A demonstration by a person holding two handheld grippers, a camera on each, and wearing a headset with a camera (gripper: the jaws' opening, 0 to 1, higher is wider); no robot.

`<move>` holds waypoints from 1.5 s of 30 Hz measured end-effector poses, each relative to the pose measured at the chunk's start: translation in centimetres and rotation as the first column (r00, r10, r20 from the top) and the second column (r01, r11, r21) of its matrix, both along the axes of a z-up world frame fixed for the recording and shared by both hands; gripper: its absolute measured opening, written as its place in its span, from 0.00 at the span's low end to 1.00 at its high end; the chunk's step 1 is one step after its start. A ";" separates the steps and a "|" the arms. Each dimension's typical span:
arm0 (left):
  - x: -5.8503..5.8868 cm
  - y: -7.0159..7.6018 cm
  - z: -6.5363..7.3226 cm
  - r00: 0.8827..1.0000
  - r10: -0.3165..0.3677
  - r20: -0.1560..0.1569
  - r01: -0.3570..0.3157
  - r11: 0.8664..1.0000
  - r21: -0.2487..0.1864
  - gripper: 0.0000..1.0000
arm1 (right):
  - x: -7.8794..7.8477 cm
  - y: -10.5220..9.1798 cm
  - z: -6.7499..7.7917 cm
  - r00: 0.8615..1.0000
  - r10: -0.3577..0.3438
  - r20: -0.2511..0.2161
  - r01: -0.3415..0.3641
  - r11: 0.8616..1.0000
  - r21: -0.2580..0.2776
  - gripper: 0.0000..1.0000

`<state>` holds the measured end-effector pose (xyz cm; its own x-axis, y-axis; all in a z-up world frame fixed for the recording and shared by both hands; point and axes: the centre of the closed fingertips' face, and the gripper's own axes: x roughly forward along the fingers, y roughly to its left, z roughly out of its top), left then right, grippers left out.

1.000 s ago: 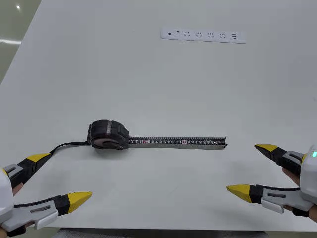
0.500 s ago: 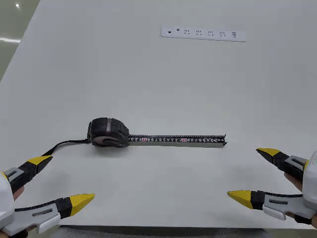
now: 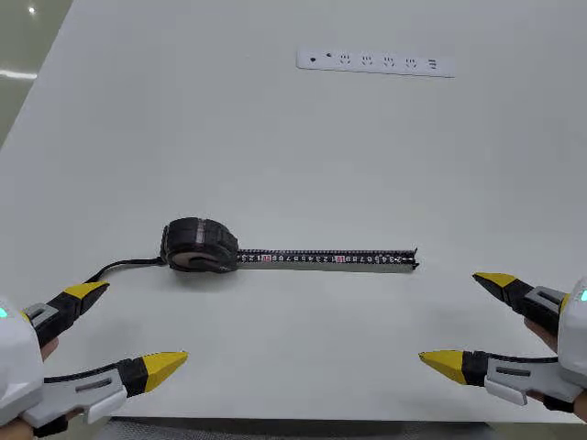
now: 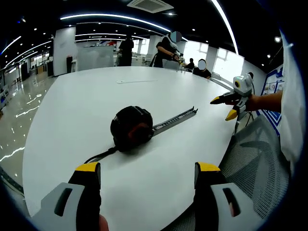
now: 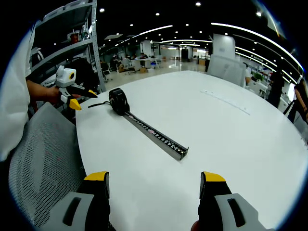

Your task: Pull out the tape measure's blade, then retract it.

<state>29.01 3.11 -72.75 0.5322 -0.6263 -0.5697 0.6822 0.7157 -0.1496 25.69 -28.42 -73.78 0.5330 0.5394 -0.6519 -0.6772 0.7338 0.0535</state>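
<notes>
Lying along the white counter (image 3: 293, 156), the black round tape measure (image 3: 199, 247) ran its dark steel blade (image 3: 326, 259) out toward 3 o'clock. At 7 o'clock of the case waited the left gripper (image 3: 142, 321). The right gripper (image 3: 450, 315), at 5 o'clock of the hooked tip (image 3: 415, 259), was nearer that end. Both sets of jaws were spread and empty.

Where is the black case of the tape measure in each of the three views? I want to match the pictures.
Head view: case, left of centre, blade running right.
Left gripper view: case, near centre, blade running up to the right.
Right gripper view: case, upper left, at the blade's far end.
Shared landmark: the white power strip, beyond the tape.
</notes>
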 end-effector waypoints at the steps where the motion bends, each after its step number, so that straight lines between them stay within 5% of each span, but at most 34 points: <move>1: 0.1 -0.1 0.0 1.000 0.003 0.003 -0.003 1.000 0.002 0.77 | 0.0 0.0 0.0 1.000 -0.002 0.000 0.002 1.000 0.002 0.75; 24: 4.2 -4.1 -0.4 0.999 0.022 -0.025 -0.023 1.000 -0.015 0.78 | 0.4 0.2 -0.1 1.000 0.004 0.002 -0.004 1.000 0.006 0.75; 36: 5.0 -4.6 -0.8 1.000 0.021 -0.023 -0.021 1.000 -0.011 0.76 | 0.3 0.2 -0.3 1.000 -0.004 -0.004 0.004 1.000 0.011 0.75; 45: 5.6 -4.6 -0.8 0.996 0.085 -0.025 -0.086 0.996 -0.031 0.75 | 0.8 0.2 -0.3 1.000 0.010 -0.002 -0.010 1.000 0.010 0.73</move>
